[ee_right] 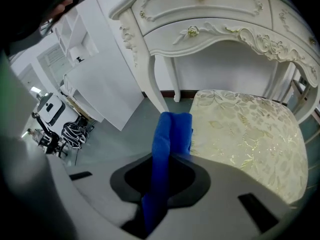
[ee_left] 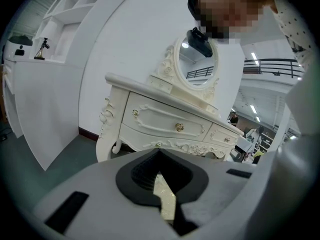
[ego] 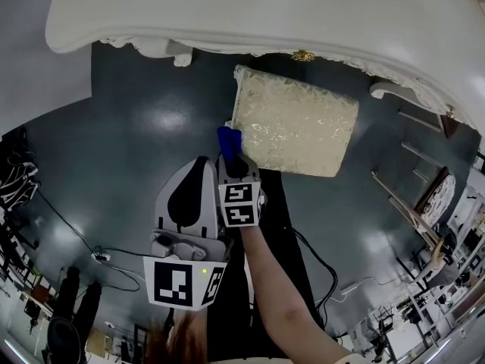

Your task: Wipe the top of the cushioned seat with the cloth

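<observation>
**Cloth at the seat's left edge, wipe barely begun**

Head view. Looks steeply down on the cushioned seat (ego: 295, 131), cream and leaf-patterned, standing on the dark floor (ego: 136, 127) just near of the white dressing table (ego: 250, 14). Finds the right gripper (ego: 231, 156) at the seat's near-left corner, clamped on the blue cloth (ego: 229, 139). Shows the cloth's folded free end poking past the fingertips to the seat's left edge. Cannot settle from here whether touching the fabric or just beside it. Places the left gripper (ego: 198, 165) just left of the right one and nearer, over bare floor, off the seat.

Left gripper view. Shows the left gripper (ee_left: 162, 184) with jaws drawn almost together on nothing. Leaves only a thin slit, with a sliver of seat fabric (ee_left: 166, 202) beyond it. Takes in the dressing table (ee_left: 170, 124) and its oval mirror (ee_left: 197, 66) further off.

Right gripper view. Shows the right gripper (ee_right: 160, 184) with jaws pinching the cloth (ee_right: 172, 134) along its length. Has the blue fold standing up out of the jaws, its far end at the left border of the seat (ee_right: 245, 129). Shows nearly all the seat top spreading bare to the right.

Progress, as a judgement. Cloth picked up and brought to the seat: done. Wiping itself: apparently all left, from the left edge across to the right and far side.
</observation>
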`<state>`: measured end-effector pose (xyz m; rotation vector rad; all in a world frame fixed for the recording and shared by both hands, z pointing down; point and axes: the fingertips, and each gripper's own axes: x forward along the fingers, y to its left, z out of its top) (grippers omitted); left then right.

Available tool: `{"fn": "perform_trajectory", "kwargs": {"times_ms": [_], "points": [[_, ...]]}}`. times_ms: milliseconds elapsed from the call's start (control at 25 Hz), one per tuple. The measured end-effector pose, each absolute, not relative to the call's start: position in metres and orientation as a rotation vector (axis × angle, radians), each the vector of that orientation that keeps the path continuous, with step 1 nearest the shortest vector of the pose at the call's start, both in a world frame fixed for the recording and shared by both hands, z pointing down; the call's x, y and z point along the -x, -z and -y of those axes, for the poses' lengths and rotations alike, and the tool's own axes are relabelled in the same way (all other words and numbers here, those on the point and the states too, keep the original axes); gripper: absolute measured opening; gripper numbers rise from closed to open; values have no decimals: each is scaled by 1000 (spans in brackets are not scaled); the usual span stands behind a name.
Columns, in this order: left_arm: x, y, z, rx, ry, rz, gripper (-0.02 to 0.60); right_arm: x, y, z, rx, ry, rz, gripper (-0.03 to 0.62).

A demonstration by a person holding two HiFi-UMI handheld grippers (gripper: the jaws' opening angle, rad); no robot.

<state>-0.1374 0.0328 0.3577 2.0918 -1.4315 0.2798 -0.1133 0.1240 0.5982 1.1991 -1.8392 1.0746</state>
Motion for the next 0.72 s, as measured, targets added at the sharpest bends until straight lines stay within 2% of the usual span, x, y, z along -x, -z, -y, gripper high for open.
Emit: {"fn": "perform_trajectory", "kwargs": {"times_ms": [360, 720], "points": [[134, -345, -35, -2110, -245, 1447, -2, 116, -590, -123, -1170, -1135, 1896, 61], [108, -301, -20, -2182, -151, 1448, -2, 68, -513, -116, -1294, -1099, 2008, 61]]}}
